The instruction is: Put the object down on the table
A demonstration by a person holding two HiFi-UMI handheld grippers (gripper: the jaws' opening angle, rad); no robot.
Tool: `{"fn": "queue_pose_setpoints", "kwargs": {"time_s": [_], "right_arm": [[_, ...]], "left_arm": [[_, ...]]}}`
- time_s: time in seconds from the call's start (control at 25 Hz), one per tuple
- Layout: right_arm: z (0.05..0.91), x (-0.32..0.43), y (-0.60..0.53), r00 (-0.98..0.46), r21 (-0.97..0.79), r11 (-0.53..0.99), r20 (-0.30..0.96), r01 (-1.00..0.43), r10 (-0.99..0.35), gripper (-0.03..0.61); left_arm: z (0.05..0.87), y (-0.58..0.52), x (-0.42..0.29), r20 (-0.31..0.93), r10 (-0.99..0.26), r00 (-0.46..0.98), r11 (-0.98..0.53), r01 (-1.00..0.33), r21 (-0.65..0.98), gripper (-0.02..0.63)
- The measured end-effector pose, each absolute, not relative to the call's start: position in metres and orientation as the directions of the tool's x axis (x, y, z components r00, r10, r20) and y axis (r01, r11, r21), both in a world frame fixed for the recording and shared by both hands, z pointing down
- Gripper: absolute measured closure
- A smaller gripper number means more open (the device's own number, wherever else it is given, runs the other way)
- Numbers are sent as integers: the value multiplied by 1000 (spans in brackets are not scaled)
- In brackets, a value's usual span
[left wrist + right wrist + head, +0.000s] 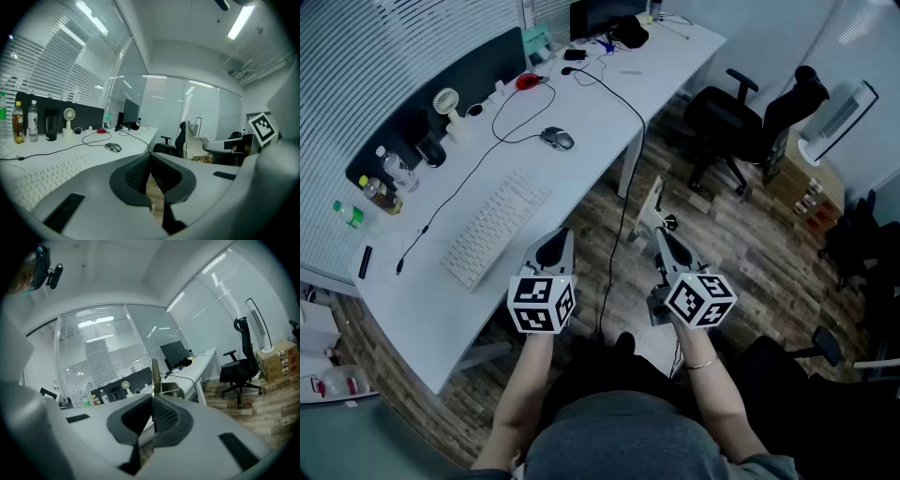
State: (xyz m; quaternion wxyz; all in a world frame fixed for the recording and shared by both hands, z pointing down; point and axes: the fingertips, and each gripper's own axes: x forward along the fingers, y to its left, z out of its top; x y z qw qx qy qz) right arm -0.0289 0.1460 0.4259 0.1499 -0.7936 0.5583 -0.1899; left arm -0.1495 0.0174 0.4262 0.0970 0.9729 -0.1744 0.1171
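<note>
Head view, starting at the left edge: bottles (pixel 386 178) standing along the dark divider (pixel 469 75) at the back of the white table (pixel 412 309). Then a small white fan (pixel 446 101), a white keyboard (pixel 497 228) lying slantwise, and a grey mouse (pixel 557 139) beyond it.

Next, the left gripper (pixel 562 240), held over the table's near edge just right of the keyboard. Seen in the left gripper view with its fingers (pixel 136 176) pressed together at the tips and nothing between them, only a sliver of wood floor through the slit lower down.

Further right, the right gripper (pixel 665 241), out over the wooden floor (pixel 750 234), beside the table and clear of it. Closed on a thin flat object (pixel 653 206), pale, standing up out of the tips. Seen edge-on in the right gripper view as a narrow upright strip (pixel 153 373), pinched between the ribbed pads (pixel 166 416). Held in the air off the table, touching neither table nor floor.

At far right, black office chairs (pixel 750 117) and cardboard boxes (pixel 802 183) on the floor.
</note>
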Motion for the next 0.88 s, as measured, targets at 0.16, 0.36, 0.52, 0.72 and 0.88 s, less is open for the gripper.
{"fn": "queue_pose_setpoints", "kwargs": {"time_s": [0.16, 0.36, 0.52, 0.72, 0.88], "right_arm": [[425, -20, 151, 292, -444, -323, 140, -836, -946, 574], [422, -11, 154, 273, -446, -301, 129, -843, -953, 574], [426, -5, 157, 248, -463, -286, 143, -839, -958, 572], [431, 3, 163, 216, -497, -261, 148, -827, -965, 572], [427, 13, 166, 197, -512, -236, 130, -826, -972, 572]], "left_arm": [[426, 24, -139, 264, -332, 905, -914, -378, 148, 591], [423, 32, -128, 258, -342, 903, -913, -384, 134, 591], [426, 40, -120, 272, -338, 901, -913, -384, 137, 591], [434, 48, -112, 291, -344, 893, -906, -397, 147, 591], [434, 51, -105, 289, -361, 887, -897, -415, 151, 591]]}}
